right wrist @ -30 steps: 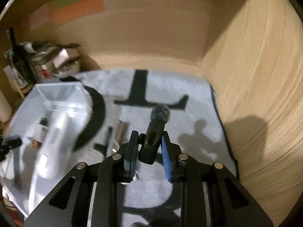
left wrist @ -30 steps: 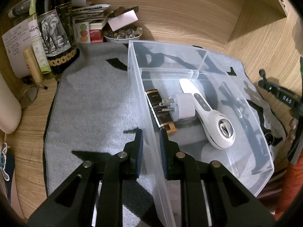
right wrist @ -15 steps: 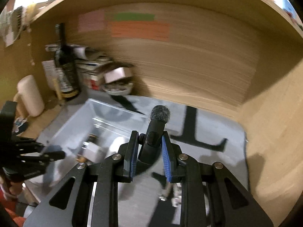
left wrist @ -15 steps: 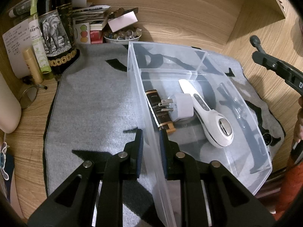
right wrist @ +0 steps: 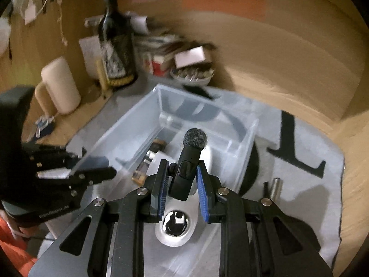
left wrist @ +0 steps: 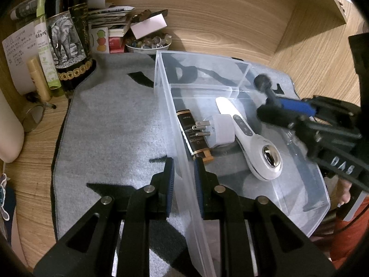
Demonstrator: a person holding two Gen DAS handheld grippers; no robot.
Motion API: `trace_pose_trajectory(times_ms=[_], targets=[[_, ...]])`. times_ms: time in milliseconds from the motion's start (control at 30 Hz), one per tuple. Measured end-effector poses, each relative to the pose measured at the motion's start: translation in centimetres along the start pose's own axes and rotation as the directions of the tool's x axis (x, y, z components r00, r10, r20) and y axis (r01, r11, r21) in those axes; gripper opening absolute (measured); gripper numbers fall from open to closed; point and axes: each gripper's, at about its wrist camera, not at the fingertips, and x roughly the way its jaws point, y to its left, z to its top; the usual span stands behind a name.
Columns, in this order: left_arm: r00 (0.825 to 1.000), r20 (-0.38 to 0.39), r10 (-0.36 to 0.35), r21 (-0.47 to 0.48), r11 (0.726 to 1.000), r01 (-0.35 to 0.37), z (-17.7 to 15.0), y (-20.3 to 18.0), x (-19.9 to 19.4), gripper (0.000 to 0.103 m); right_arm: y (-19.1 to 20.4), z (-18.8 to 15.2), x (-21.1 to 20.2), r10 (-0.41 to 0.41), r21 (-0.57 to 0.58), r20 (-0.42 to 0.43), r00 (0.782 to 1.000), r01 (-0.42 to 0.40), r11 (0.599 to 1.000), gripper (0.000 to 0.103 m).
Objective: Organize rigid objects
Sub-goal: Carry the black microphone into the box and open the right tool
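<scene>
A clear plastic bin (left wrist: 233,62) stands on a grey mat (left wrist: 110,124). In it lie a white handheld device (left wrist: 256,147), a white plug adapter (left wrist: 219,129) and a dark tube with gold ends (left wrist: 191,136). My left gripper (left wrist: 183,164) is shut on the bin's left wall (left wrist: 182,152). My right gripper (right wrist: 181,177) is shut on a small black microphone (right wrist: 190,159) with a fuzzy tip and holds it above the bin (right wrist: 138,117); it also shows in the left wrist view (left wrist: 286,110), blurred, at the bin's right side.
A wine bottle (left wrist: 66,34), tubes, stacked papers and a bowl of beads (left wrist: 148,43) crowd the back left corner. A silver cylinder (right wrist: 275,187) and a thin dark stick lie on the mat right of the bin. Wooden walls close in behind and to the right.
My right gripper has carried the microphone left, from over the mat to above the bin. My left gripper has kept its hold on the bin wall.
</scene>
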Motion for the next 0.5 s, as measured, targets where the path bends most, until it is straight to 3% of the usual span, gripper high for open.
trace_pose_trajectory(times_ms=[333,433,500], targets=[[1.0,0.0,-0.003,-0.003,1.0,0.003,-0.1,-0.2,-0.1,0.018,0.3,-0.6,1.4,0.009,-0.008,-0.067,0.998,-0.01,1.0,0.023],[1.0,-0.001,-0.005,-0.005,1.0,0.005,-0.1,-0.1,-0.1,0.018,0.1,-0.6,1.2,0.006,0.007,-0.053,0.999,-0.006,1.0,0.039],[1.0,-0.001,-0.004,-0.002,1.0,0.004,-0.1,-0.1,-0.1,0.018,0.0,-0.6,0.8,0.004,0.013,-0.033,0.999,-0.004,1.0,0.044]])
